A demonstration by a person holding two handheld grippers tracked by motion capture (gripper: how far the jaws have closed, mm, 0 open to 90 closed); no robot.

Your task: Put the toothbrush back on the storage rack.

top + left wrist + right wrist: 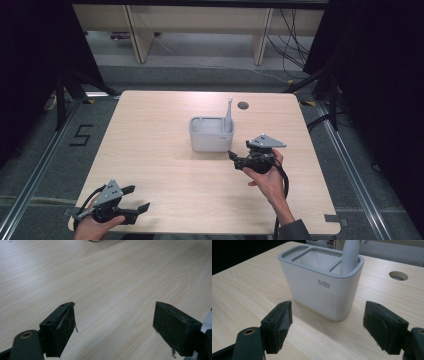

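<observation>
Caddy (pixel 211 135) sits upright on the table (pixel 165 165), a bit past centre toward the far edge, three compartments on top. A grey handle (pixel 229 114) stands in the caddy's end slot, on the side nearest the cable hole (pixel 243 105), leaning slightly. Right gripper (pixel 234 159) is just beside the caddy's near corner, jaws apart with nothing between them; in the right gripper view the caddy (pixel 322 287) sits just ahead of the jaws, "bdo" logo facing them, not touching. Left gripper (pixel 137 198) is well apart from the caddy, at the table's near left corner, jaws apart over bare wood (pixel 107 285).
</observation>
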